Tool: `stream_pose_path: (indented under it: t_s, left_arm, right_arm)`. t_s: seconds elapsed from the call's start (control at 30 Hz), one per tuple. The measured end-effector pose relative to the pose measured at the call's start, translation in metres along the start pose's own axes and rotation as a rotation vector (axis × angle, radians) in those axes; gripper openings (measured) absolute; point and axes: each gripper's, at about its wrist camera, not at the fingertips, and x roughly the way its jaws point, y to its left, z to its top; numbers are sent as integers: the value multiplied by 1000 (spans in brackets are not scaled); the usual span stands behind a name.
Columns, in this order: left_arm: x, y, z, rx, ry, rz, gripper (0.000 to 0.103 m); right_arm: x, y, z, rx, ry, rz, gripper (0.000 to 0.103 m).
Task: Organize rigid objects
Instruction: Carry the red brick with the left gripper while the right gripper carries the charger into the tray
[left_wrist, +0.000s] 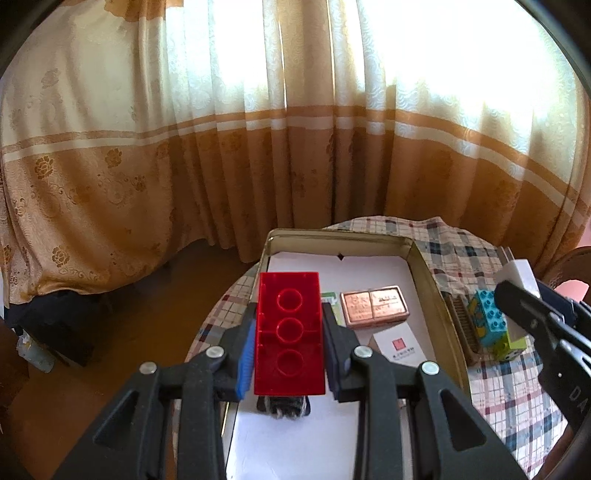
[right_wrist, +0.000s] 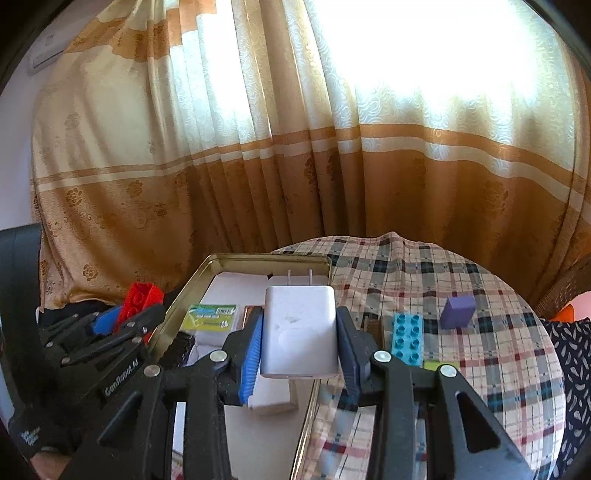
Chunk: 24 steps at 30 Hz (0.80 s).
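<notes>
In the left wrist view the left gripper (left_wrist: 289, 343) clamps the red brick (left_wrist: 289, 334) by its long, slick, light, stiff sides above the tin (left_wrist: 424, 266), while in the right wrist view the right gripper (right_wrist: 300, 345) pinches the smooth, denser white charger (right_wrist: 300, 330) across its flat flanks over the tin's rim.

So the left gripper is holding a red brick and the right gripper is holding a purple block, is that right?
Not quite. The left gripper does hold the red brick, but the right gripper holds a white charger, as the right wrist view shows; the purple block sits on the tablecloth.
</notes>
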Motion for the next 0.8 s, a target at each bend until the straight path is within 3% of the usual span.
stream_pose_path:
  t_s: [0.43,0.8]
  left_arm:
    - [55,-4,56,26,75,33,30]
    - [104,-13,68,48,165,45,30]
  right_arm:
    - [79,2,43,9,93,7,41]
    - [139,-6,42,19,211,15,41]
